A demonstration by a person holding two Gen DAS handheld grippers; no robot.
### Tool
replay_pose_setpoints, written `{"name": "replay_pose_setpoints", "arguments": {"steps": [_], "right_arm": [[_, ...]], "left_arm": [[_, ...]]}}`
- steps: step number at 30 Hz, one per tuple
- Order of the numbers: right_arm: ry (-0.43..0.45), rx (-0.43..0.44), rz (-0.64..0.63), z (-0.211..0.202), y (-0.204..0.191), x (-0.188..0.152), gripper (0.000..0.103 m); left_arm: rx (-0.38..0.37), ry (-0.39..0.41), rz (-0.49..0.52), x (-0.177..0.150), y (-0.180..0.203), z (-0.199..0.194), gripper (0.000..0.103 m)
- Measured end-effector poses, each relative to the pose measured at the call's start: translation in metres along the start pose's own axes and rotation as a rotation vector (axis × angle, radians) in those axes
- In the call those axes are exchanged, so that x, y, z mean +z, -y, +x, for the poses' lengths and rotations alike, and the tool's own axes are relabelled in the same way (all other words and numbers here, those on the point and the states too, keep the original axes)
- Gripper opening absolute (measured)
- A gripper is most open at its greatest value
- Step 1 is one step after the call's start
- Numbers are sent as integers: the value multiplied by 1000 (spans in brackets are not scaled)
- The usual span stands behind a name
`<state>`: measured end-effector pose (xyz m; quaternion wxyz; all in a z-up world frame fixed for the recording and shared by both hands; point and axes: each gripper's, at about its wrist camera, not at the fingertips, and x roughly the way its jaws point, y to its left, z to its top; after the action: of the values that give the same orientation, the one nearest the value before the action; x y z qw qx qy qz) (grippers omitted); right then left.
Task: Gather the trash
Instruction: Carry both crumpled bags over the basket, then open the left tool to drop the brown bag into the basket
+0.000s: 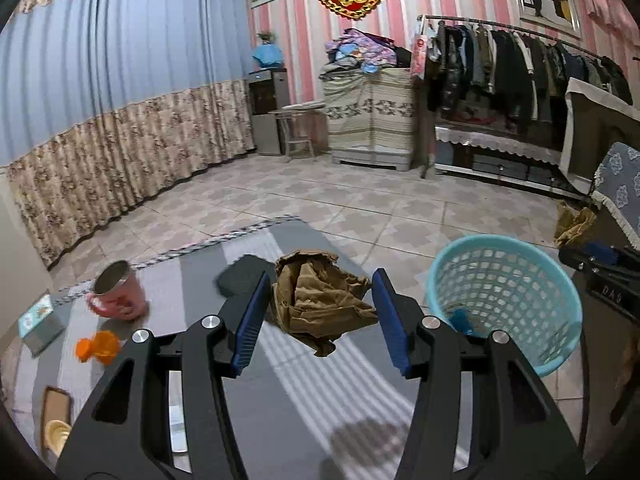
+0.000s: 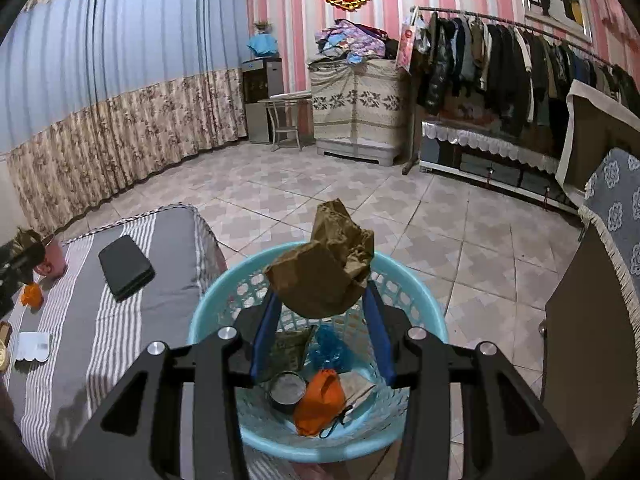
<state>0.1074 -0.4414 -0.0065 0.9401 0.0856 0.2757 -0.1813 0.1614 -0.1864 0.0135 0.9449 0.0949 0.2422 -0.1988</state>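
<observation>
Holding a crumpled brown paper bag [image 2: 326, 268] between its blue pads, the right claw [image 2: 322, 300] hangs directly over the light-blue basket [image 2: 424, 312], which already contains an orange pouch [image 2: 320, 402], a blue net scrap [image 2: 332, 346] and a round tin [image 2: 286, 390]. The left claw [image 1: 320, 300] is spread wide, gripping nothing, with a second crumpled brown paper bag [image 1: 320, 300] lying on the striped desk cloth [image 1: 288, 380] between its fingers. At ten o'clock of that bag sits a pink mug [image 1: 118, 290]; a black case [image 1: 240, 274] lies at eleven o'clock, just beside it.
</observation>
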Motion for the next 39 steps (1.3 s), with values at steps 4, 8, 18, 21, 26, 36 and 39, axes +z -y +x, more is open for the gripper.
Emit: {"name": "replay_pose_setpoints", "arguments": {"steps": [4, 8, 18, 21, 26, 36, 39], "right_arm": [[2, 10, -4, 9, 12, -6, 42], [23, 60, 30, 17, 26, -12, 42], [-16, 71, 30, 34, 26, -22, 42], [-30, 50, 52, 39, 32, -23, 42], [-42, 47, 110, 46, 45, -24, 42], [-45, 22, 159, 49, 54, -26, 42], [-46, 18, 145, 51, 53, -25, 42]], "left_arm": [[-40, -6, -17, 1, 17, 14, 51], [-79, 15, 8, 0, 42, 30, 51], [-170, -17, 53, -4, 91, 68, 51], [-195, -21, 57, -4, 104, 75, 51], [-224, -14, 66, 1, 122, 83, 53], [-202, -8, 55, 9, 128, 85, 80], [-142, 22, 34, 9, 114, 76, 93]]}}
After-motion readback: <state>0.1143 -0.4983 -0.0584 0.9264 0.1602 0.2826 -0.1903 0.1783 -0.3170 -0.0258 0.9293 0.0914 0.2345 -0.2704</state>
